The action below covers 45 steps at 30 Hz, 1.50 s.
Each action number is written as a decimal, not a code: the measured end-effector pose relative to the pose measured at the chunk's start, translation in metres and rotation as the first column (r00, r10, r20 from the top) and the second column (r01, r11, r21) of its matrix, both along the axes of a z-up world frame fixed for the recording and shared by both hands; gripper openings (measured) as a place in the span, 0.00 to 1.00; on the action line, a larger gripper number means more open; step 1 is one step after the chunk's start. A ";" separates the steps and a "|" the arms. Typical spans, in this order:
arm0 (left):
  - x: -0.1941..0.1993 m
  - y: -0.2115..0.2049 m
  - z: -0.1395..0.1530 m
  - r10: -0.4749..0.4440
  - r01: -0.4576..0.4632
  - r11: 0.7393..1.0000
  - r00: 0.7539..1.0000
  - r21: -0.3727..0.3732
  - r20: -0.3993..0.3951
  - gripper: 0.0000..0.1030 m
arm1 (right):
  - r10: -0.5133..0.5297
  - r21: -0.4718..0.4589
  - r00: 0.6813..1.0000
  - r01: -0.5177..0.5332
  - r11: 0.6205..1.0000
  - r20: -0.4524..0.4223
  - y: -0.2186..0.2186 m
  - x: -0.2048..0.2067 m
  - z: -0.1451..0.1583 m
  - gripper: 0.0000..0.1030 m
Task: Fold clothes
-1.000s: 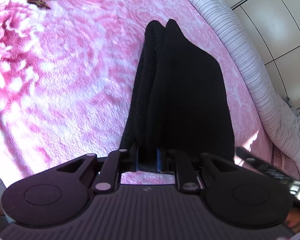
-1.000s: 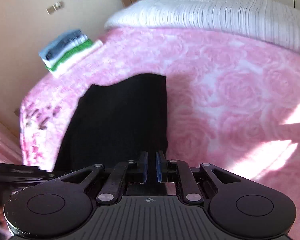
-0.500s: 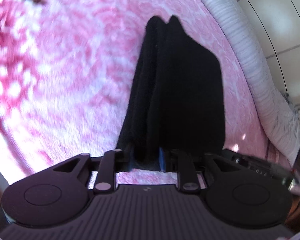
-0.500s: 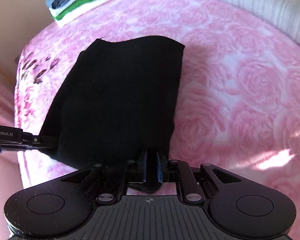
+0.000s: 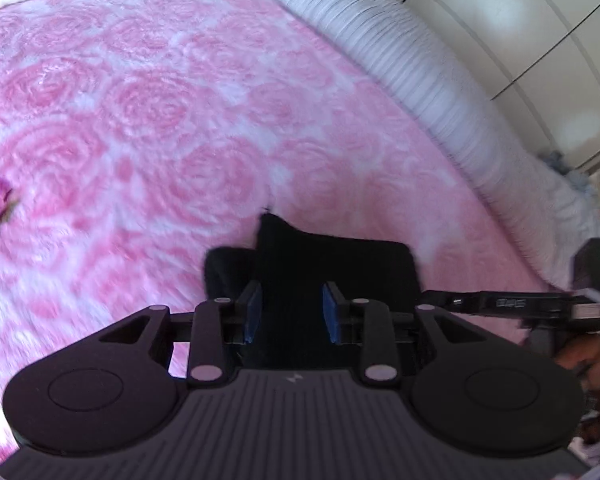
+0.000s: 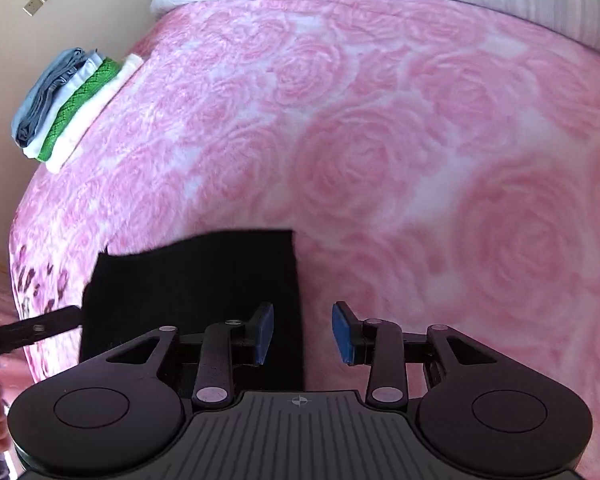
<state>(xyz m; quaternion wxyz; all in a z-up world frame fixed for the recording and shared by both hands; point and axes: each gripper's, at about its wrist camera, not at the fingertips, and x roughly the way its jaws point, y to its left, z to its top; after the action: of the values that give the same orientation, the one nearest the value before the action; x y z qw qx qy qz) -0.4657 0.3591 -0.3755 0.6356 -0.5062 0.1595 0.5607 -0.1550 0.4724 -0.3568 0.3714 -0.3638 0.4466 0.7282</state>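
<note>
Pink rose blanket (image 6: 380, 152) under black garment (image 6: 188, 280), folded stack (image 6: 72, 104)

Black garment (image 5: 332, 276) near edge hidden behind fingers (image 5: 252, 312).

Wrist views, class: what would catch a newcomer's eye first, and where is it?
The folded black garment lies on the pink rose-patterned fleece blanket, near the bottom of both views. The left hand-held gripper and right hand-held gripper are opening above its near edge. A stack of folded blue, green and white clothes sits at the blanket's far left corner.
</note>
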 end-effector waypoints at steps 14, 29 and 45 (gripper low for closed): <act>-0.013 0.007 -0.020 0.076 -0.072 0.996 0.995 -0.061 0.063 0.07 | 0.045 0.001 0.998 -0.045 0.999 0.038 0.012 -0.025 -0.008 0.35; -0.011 -0.028 0.007 0.112 -0.106 0.990 0.991 0.089 -0.069 0.06 | 0.141 0.091 0.977 -0.156 0.983 0.157 -0.002 -0.056 -0.006 0.35; -0.019 -0.030 -0.016 0.205 -0.204 0.979 0.976 0.016 -0.079 0.29 | 0.156 0.193 0.963 -0.200 0.961 0.222 -0.020 -0.063 -0.001 0.35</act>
<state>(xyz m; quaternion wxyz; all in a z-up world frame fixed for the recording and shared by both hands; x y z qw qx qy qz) -0.4847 0.3292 -0.3911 0.5697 -0.4942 0.1298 0.6437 -0.2178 0.4521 -0.3579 0.3849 -0.4335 0.2908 0.7611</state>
